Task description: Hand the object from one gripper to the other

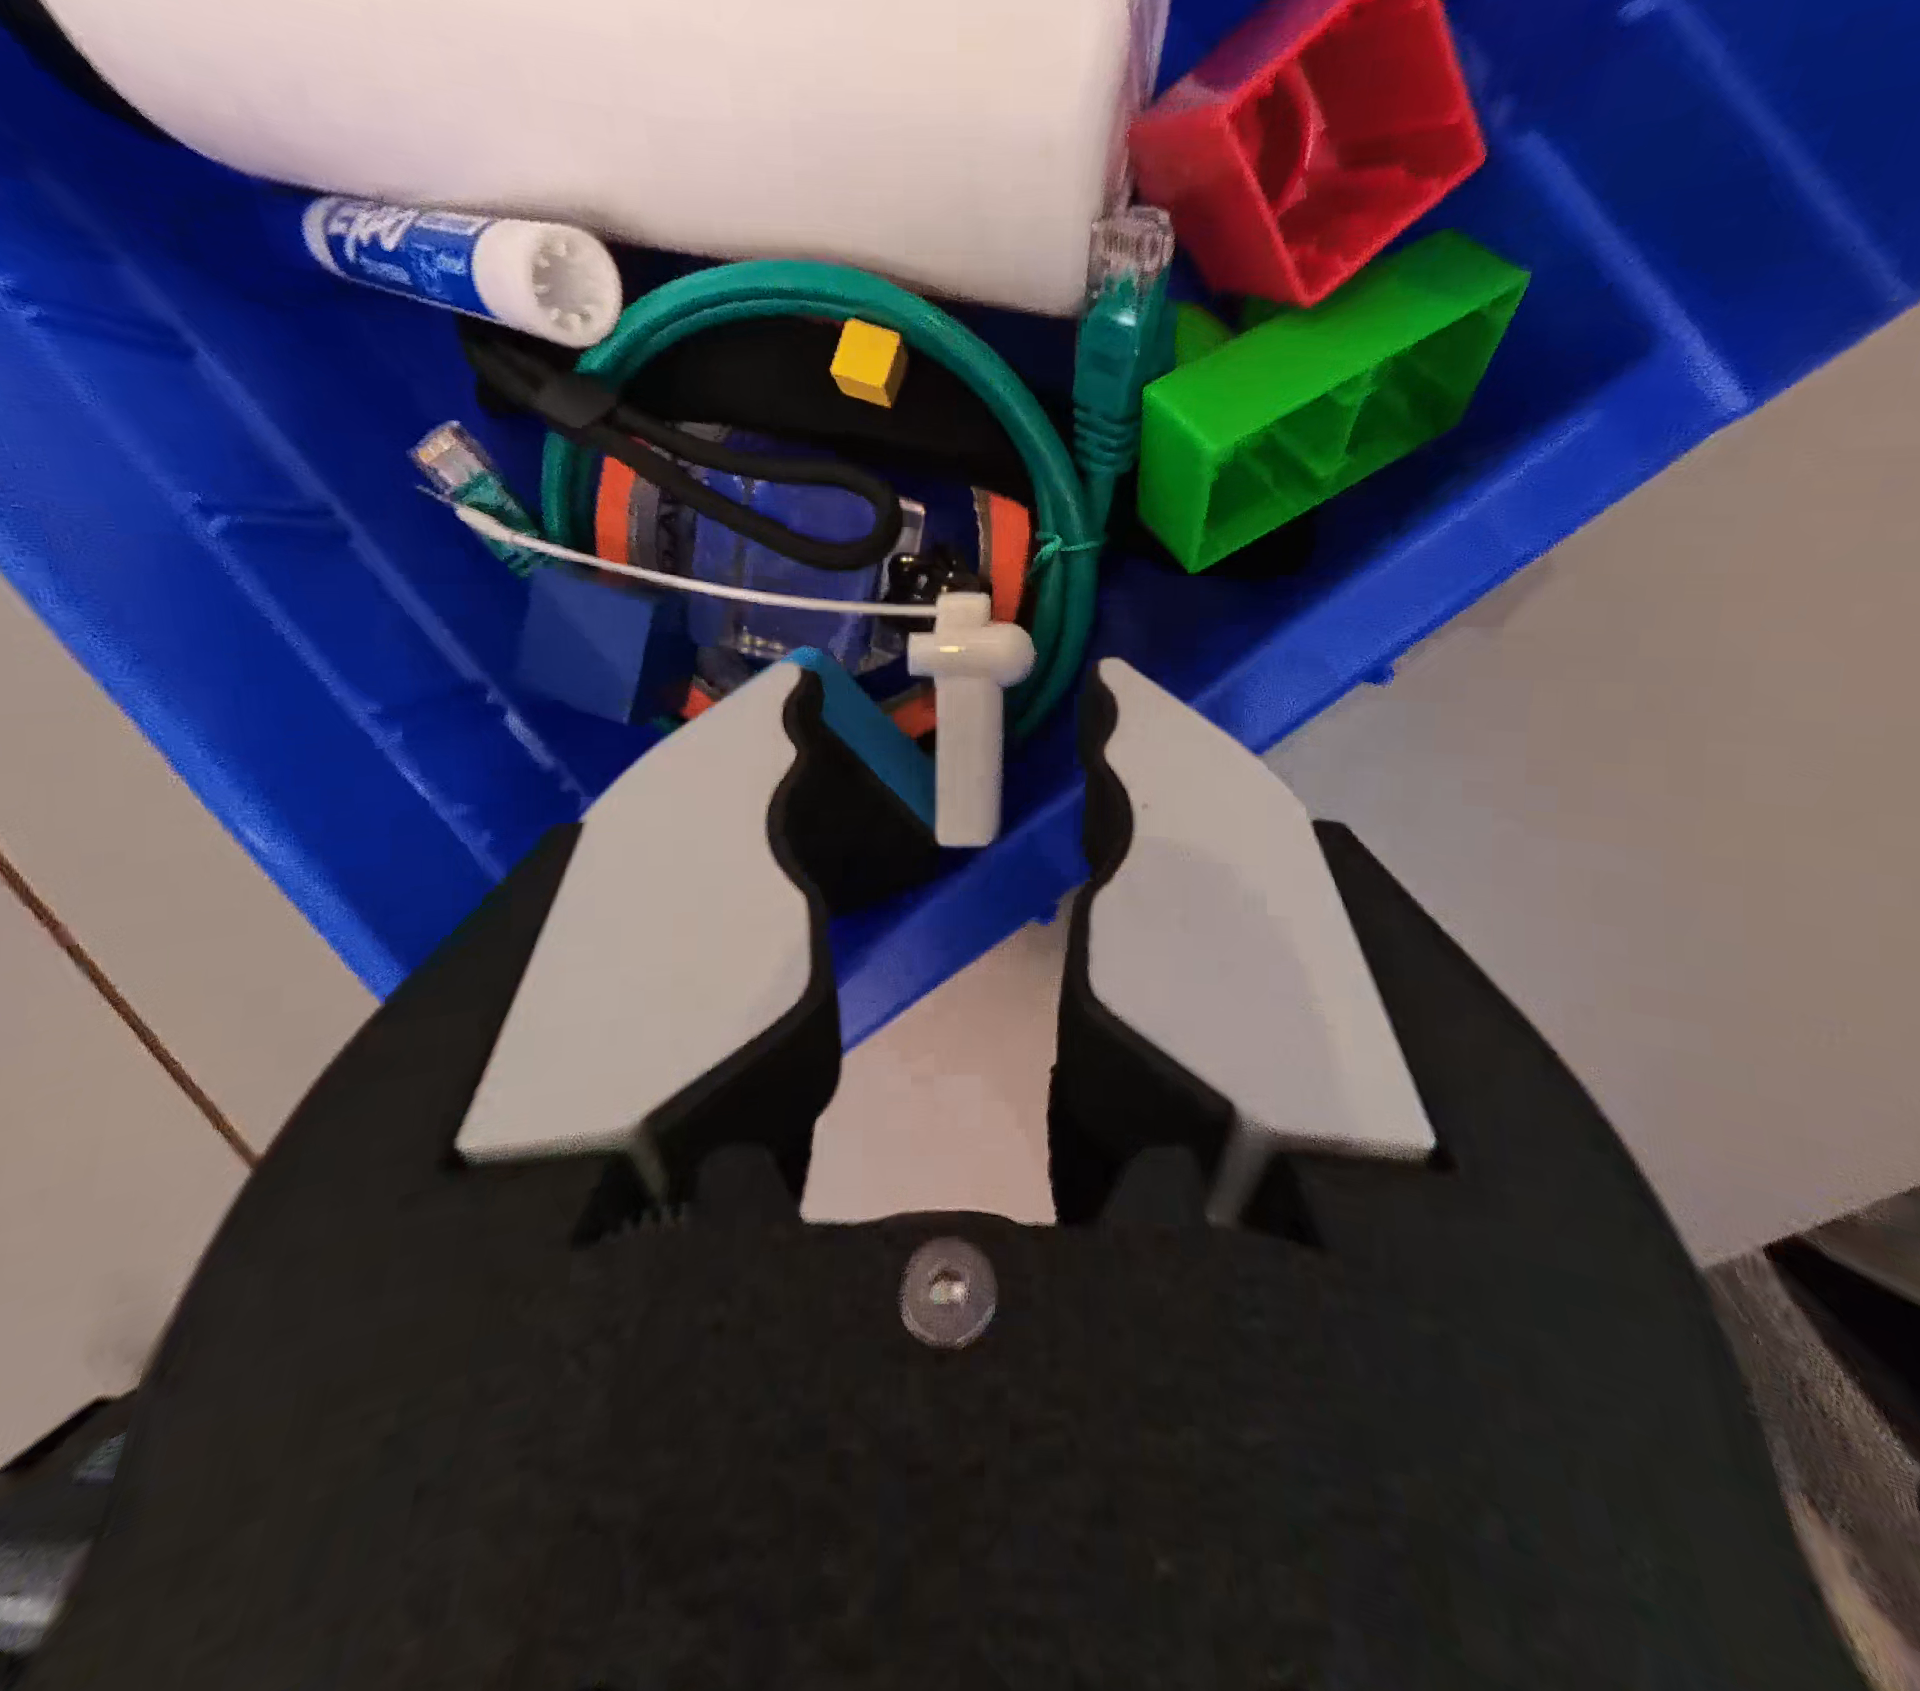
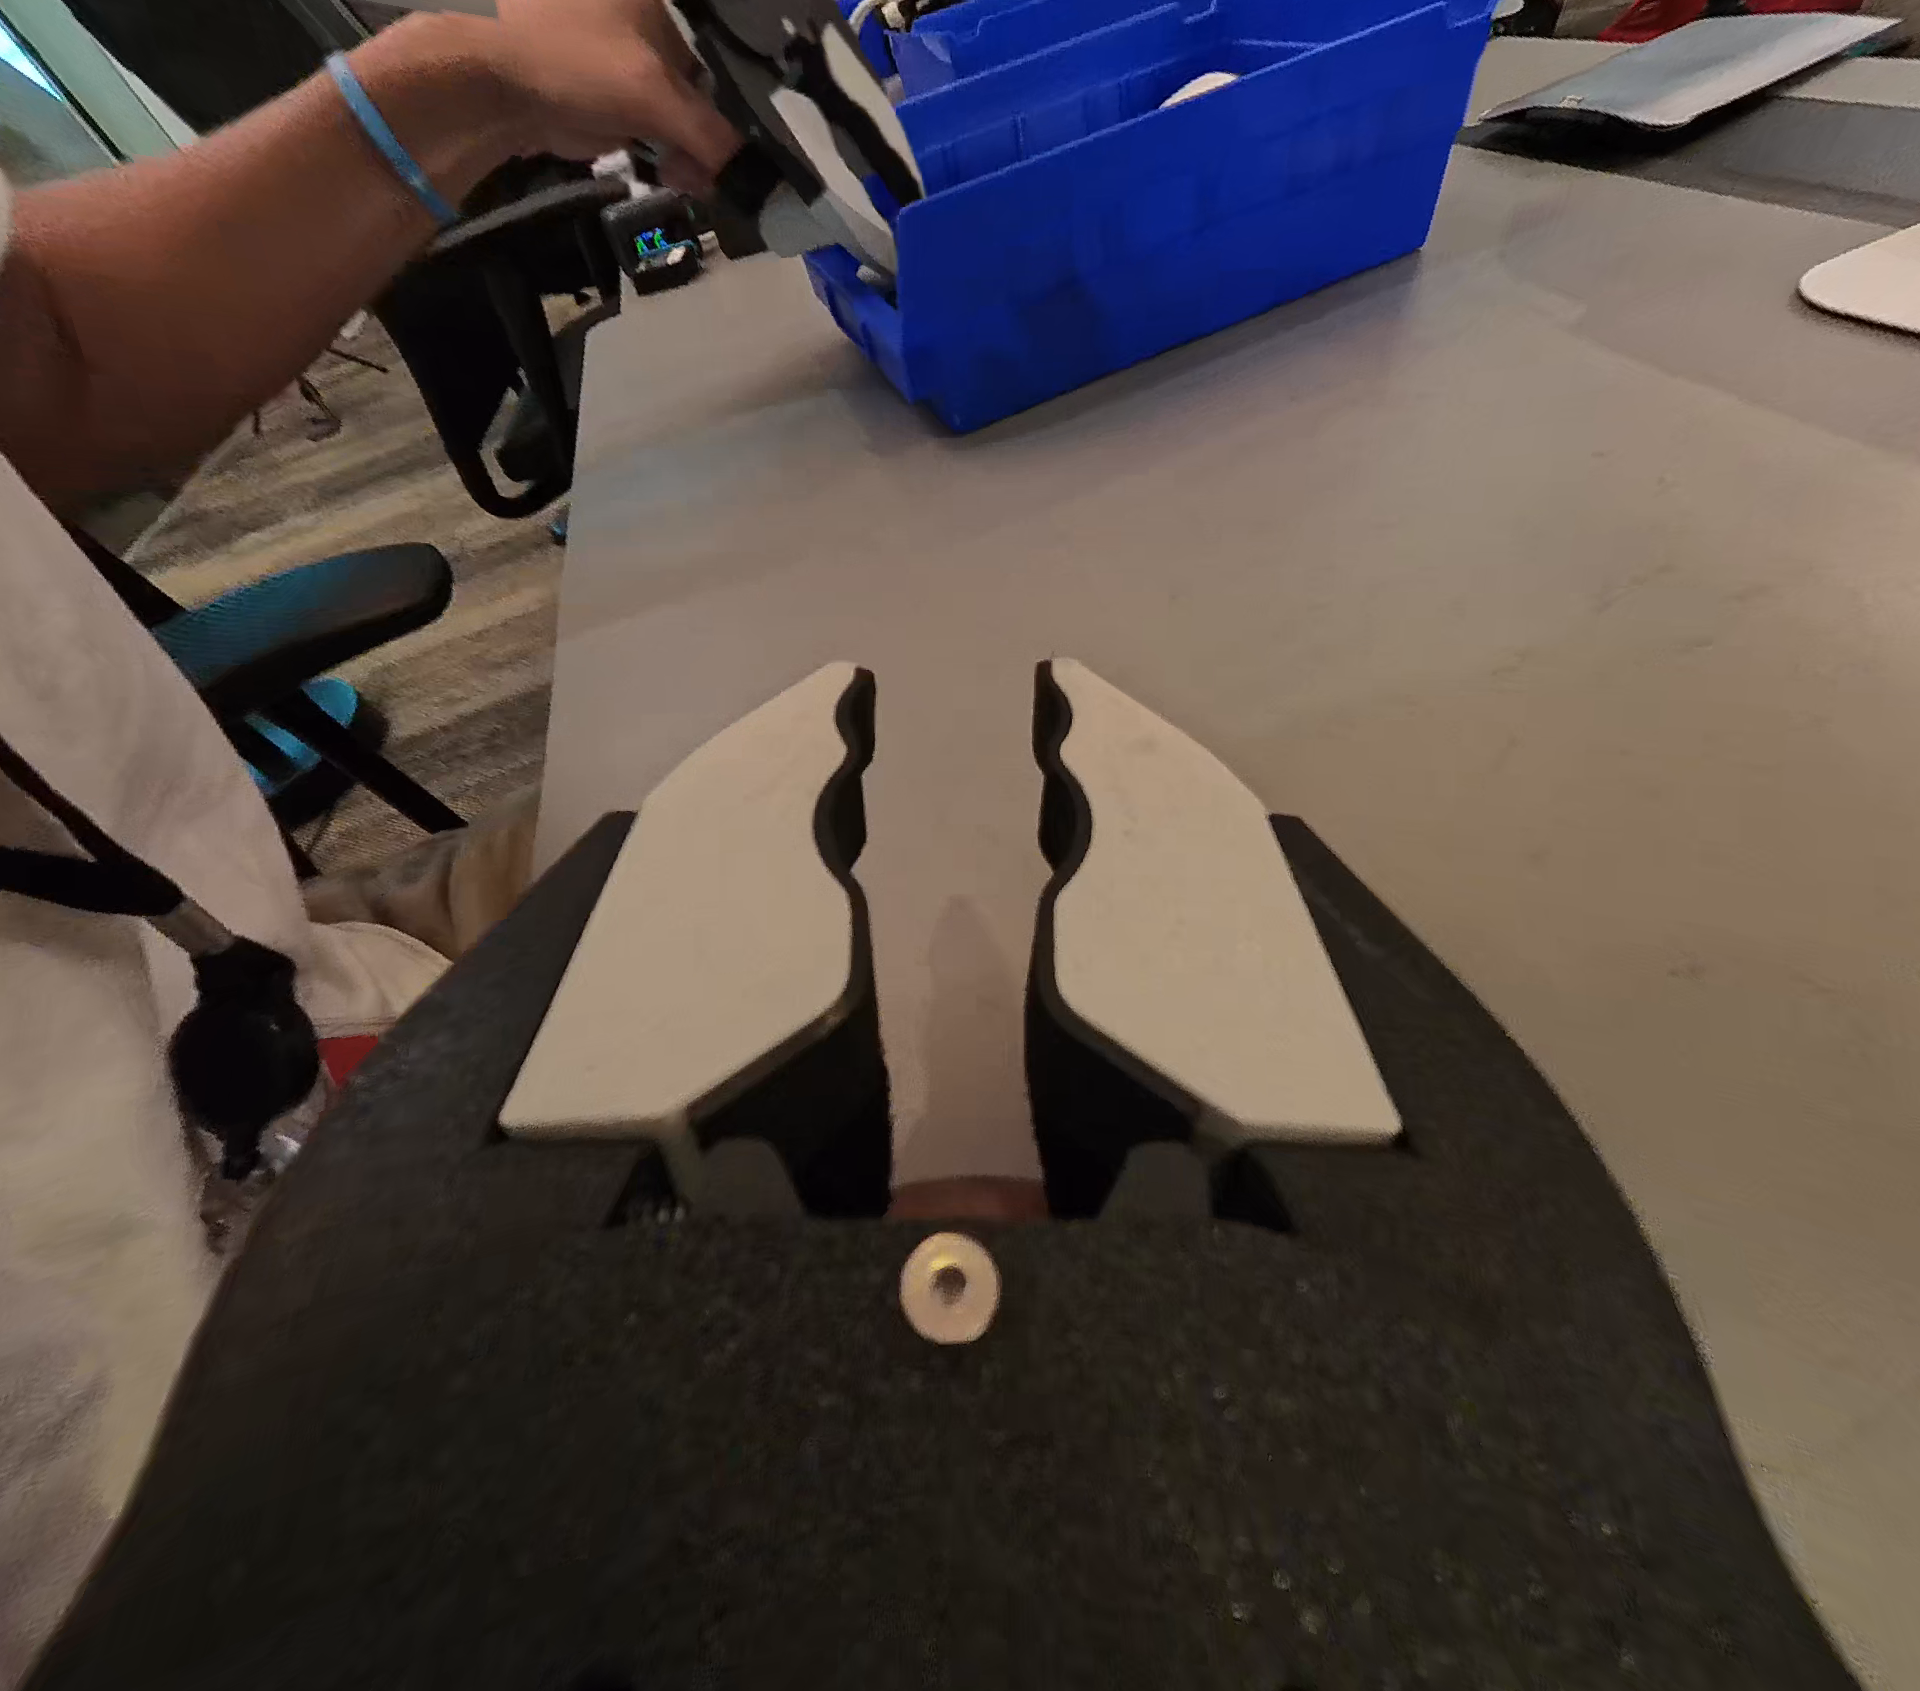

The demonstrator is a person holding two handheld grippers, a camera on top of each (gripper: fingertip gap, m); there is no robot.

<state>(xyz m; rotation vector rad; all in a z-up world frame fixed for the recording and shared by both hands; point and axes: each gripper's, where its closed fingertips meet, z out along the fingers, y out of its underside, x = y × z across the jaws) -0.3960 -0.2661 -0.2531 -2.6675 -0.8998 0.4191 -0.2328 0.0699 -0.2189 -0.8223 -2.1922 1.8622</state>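
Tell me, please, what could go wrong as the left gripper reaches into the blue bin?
1. The left gripper is open just above a white T-shaped piece whose thin cord runs over the coiled green cable; lifting it may drag neighbours along.
2. The blue bin is crowded, so the fingers could catch several items.
3. The right gripper waits far away, open.

Grey table, flat and matte, left edge bordering the floor. Blue plastic bin resting directly on it toward the far side, set at an angle to the edge. Dark flat sleeve lying at the far right, well apart from the bin; pale rounded base at the right edge, partly out of view.
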